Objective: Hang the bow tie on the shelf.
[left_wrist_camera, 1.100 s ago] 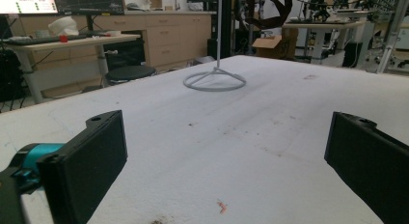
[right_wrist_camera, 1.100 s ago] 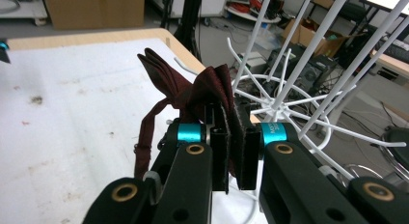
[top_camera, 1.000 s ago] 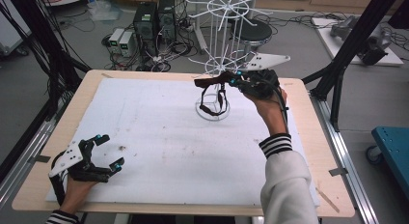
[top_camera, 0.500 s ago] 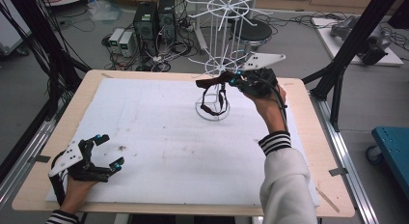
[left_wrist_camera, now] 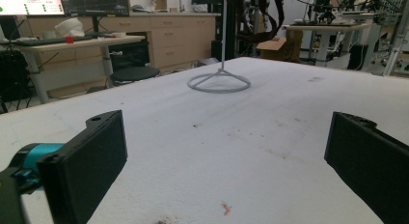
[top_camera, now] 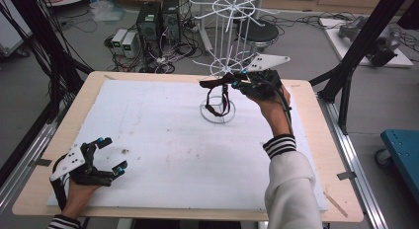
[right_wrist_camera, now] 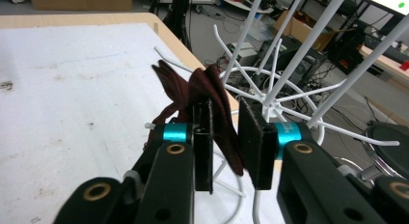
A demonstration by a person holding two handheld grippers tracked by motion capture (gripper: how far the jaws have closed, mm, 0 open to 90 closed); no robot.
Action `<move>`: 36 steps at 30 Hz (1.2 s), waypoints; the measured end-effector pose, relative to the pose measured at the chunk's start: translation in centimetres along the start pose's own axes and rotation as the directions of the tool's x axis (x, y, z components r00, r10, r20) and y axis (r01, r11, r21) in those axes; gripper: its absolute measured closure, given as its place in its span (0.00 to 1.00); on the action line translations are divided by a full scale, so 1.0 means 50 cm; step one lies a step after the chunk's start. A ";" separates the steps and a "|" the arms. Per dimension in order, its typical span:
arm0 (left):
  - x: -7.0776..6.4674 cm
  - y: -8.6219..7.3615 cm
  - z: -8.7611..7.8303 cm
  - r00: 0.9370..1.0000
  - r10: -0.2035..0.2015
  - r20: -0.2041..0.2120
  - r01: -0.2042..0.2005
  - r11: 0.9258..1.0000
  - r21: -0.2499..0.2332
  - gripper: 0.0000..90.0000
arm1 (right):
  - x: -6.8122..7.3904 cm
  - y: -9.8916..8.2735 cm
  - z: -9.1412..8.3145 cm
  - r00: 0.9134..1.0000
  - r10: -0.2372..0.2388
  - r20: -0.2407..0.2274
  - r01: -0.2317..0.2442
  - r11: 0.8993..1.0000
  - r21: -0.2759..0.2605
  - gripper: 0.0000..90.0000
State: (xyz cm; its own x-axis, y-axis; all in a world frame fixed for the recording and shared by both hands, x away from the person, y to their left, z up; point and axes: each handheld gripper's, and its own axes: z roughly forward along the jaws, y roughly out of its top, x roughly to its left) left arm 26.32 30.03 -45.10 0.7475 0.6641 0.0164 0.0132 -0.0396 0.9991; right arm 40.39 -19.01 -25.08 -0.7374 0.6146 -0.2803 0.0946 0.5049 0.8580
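the right gripper [right_wrist_camera: 225,142] is up at the tall white wire rack with hooks [top_camera: 225,36], and a dark red cloth strap [right_wrist_camera: 212,103] sits between its jaws. the jaws have just been opening. in the right gripper view there is a gap by the right pad, and the strap lies loose against the left one, so the grip looks let go.

the step in hand looks like hanging the strap on a hook. to do it well, the gripper should open slowly and pull straight back, so the pads do not drag the strap off. it should stay away from the thin wires just past its tips.

the strap is soft and floppy. part of it bunches up just ahead of the jaws, over a white hook [right_wrist_camera: 161,125]. in the high view a loop [top_camera: 218,98] of it hangs down below the gripper, by the rack's pole.

the left gripper [top_camera: 109,154] rests on the white surface [top_camera: 163,140], well apart, its jaws spread wide and holding nothing.
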 end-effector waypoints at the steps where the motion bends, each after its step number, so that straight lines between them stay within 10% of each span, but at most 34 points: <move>1: 0.000 0.000 0.000 1.000 0.002 0.001 -0.002 1.000 0.000 0.02 | 0.000 0.000 0.000 1.000 0.003 0.001 -0.003 1.000 -0.001 0.82; 14: 0.000 0.000 0.000 1.000 0.000 -0.001 0.000 1.000 -0.003 0.02 | -0.004 -0.003 -0.014 0.999 0.027 0.043 -0.026 1.000 -0.014 0.67; 19: -0.001 0.000 0.000 1.000 -0.001 -0.001 0.001 1.000 -0.006 0.02 | 0.005 -0.004 -0.029 0.991 0.093 0.092 -0.087 0.994 -0.065 0.26; 21: -0.001 -0.001 -0.001 1.000 -0.001 -0.001 0.001 1.000 -0.009 0.02 | 0.010 -0.004 -0.040 0.986 0.149 0.072 -0.143 0.985 -0.092 0.11; 27: 0.002 -0.003 -0.005 1.000 -0.016 -0.007 0.016 0.999 -0.029 0.02 | 0.033 -0.045 -0.097 0.974 0.198 -0.109 -0.219 0.943 -0.250 0.11; 36: 0.000 -0.004 -0.008 0.999 -0.016 -0.031 0.014 0.999 -0.048 0.02 | 0.080 -0.202 -0.150 0.960 0.264 -0.095 -0.281 0.897 -0.341 0.01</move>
State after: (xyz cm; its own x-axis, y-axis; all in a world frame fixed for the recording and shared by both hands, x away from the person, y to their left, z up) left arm 26.07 30.32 -45.29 0.7263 0.6874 0.0019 -0.0079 0.0055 1.0000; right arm 31.48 -26.20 -31.63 -0.7460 0.6660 -0.0016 0.0641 0.0742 0.9952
